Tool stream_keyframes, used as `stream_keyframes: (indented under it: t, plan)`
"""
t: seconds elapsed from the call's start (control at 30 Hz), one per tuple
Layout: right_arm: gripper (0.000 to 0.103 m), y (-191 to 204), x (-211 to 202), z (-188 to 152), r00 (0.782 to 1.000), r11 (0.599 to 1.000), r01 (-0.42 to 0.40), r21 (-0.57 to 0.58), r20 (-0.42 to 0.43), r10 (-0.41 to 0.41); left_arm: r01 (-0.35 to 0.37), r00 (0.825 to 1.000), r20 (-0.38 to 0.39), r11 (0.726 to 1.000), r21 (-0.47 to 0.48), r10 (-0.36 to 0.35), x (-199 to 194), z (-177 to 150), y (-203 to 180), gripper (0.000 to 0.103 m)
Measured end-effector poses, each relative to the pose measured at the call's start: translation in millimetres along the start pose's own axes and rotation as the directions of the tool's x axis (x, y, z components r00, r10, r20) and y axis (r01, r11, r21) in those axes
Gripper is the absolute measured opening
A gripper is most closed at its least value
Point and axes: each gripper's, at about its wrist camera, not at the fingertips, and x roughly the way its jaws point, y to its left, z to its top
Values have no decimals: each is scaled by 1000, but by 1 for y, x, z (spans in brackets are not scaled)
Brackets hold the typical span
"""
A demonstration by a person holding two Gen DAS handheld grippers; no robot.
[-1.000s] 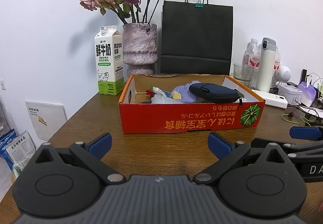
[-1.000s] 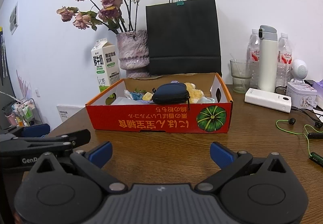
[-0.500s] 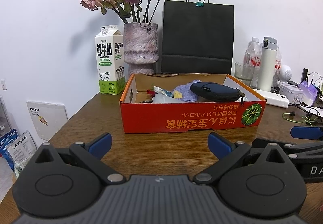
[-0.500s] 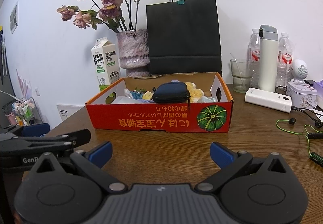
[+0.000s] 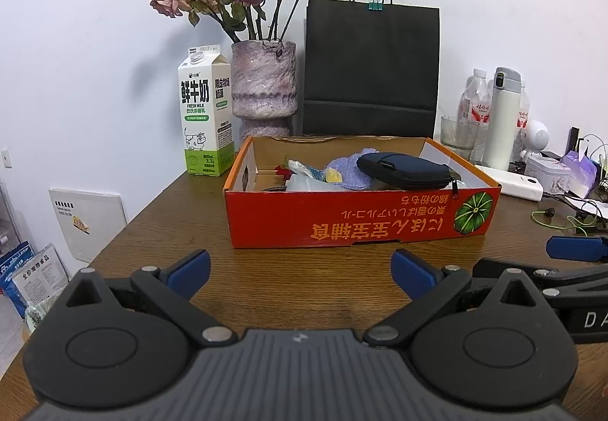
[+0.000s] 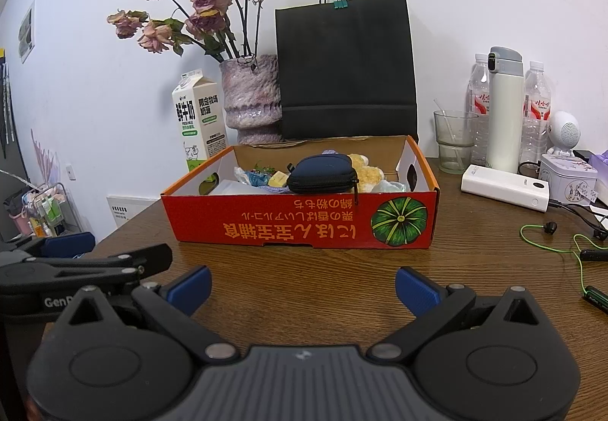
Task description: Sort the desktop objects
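A red cardboard box (image 5: 361, 223) (image 6: 300, 219) stands on the wooden table ahead of both grippers. In it lie a dark blue zip pouch (image 5: 404, 172) (image 6: 323, 174), a light blue cloth (image 5: 347, 170), wrappers and a yellow fluffy item (image 6: 366, 172). My left gripper (image 5: 300, 271) is open and empty, low over the table in front of the box. My right gripper (image 6: 302, 286) is open and empty, beside it to the right. Each gripper shows side-on in the other's view.
Behind the box stand a milk carton (image 5: 203, 113), a vase of dried roses (image 5: 264, 86) and a black paper bag (image 5: 370, 71). To the right are a glass (image 6: 454, 140), a white flask (image 6: 503, 109), water bottles, a white power bank (image 6: 505, 187), a tin (image 6: 568, 179) and green earphones (image 6: 554, 242).
Both grippers have shifted slightly; the view of the box has dropped a little in the left wrist view. Both stay open and empty.
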Motion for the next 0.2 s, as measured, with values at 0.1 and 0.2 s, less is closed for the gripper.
stream_keyframes:
  t: [0.1,0.2]
  plan:
    - [103,0,0,0,1000,1000,0,0,0,0,8,1000,0,1000,-4,-8,0,0,0,103]
    - [103,0,0,0,1000,1000,1,0,-1,-1,-15,1000,12,1000,-3,15,0,0,0,103]
